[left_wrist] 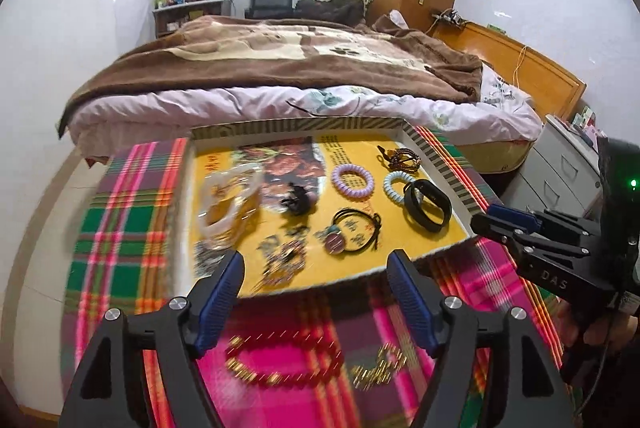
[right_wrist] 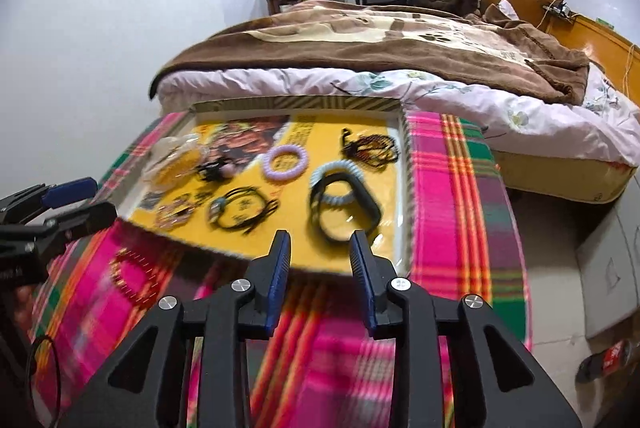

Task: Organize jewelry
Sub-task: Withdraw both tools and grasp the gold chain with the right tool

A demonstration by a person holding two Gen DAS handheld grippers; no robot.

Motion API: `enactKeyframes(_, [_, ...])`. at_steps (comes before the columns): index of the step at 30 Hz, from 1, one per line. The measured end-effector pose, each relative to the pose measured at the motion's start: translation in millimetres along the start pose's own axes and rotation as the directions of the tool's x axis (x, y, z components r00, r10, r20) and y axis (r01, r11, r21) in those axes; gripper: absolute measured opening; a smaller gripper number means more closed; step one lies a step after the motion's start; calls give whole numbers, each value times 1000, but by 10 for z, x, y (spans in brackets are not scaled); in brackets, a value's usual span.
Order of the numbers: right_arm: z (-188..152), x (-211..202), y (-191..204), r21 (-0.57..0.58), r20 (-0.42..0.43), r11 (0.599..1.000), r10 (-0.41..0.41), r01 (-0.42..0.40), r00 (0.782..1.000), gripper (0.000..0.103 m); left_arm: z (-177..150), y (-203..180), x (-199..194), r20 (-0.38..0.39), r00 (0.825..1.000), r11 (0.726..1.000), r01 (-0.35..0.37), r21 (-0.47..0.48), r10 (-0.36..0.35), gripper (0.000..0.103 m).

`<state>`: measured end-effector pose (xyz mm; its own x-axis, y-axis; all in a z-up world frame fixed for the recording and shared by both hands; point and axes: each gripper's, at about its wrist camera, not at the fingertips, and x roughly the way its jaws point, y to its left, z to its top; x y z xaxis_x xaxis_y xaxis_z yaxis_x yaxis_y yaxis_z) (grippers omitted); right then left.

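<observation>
A yellow-lined tray point(left_wrist: 304, 125) point(right_wrist: 296, 103) lies on a plaid cloth. In it are a purple coil tie point(left_wrist: 337, 173), a pale blue coil tie point(left_wrist: 390, 187), a black wristband point(left_wrist: 426, 222) point(right_wrist: 316, 203), a black elastic with a pendant point(left_wrist: 336, 242), a brown beaded bracelet point(left_wrist: 402, 157) and a black clip point(left_wrist: 296, 201). A red bead bracelet point(left_wrist: 256, 376) and a gold chain point(left_wrist: 380, 368) rest on the cloth before the tray. My left gripper point(left_wrist: 316, 260) hangs open above the tray's near edge, holding nothing. My right gripper point(right_wrist: 320, 238) is open near the wristband, also holding nothing.
A clear plastic bag point(left_wrist: 228, 199) sits at the tray's left. A bed with a brown blanket point(left_wrist: 280, 67) stands right behind the table. Grey drawers point(left_wrist: 568, 163) are at the right, and a bottle point(right_wrist: 604, 366) lies on the floor.
</observation>
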<state>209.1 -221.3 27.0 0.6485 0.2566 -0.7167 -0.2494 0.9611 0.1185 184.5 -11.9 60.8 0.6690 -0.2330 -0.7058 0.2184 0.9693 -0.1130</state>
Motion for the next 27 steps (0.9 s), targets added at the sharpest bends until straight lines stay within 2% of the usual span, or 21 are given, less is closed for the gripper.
enactKeyframes(4, [-180, -64, 153, -4, -15, 998, 63, -63, 998, 34, -167, 149, -246, 27, 999, 999, -28, -17, 29, 78])
enactKeyframes(8, [-379, -9, 397, -39, -58, 989, 138, -141, 989, 44, -342, 313, -379, 28, 999, 998, -39, -52, 40, 79])
enactKeyframes(12, [-528, 92, 624, -74, -105, 978, 186, -194, 977, 45, -503, 449, -417, 13, 999, 996, -51, -78, 53, 79])
enactKeyframes(14, [-576, 162, 730, -87, -130, 971, 211, -223, 969, 53, -570, 512, -424, 8, 999, 994, -50, -96, 51, 79])
enactKeyframes(17, [-608, 237, 827, -98, -132, 967, 221, -235, 966, 58, -650, 611, -410, -2, 999, 991, -50, -124, 50, 79])
enactKeyframes(20, [-622, 316, 900, -100, -151, 968, 213, -229, 965, 59, -706, 691, -370, -15, 999, 989, -52, -140, 51, 79])
enactKeyframes(27, [-649, 387, 1109, -189, -158, 970, 122, -151, 980, 62, -758, 807, -255, -36, 998, 986, -49, -159, 43, 79])
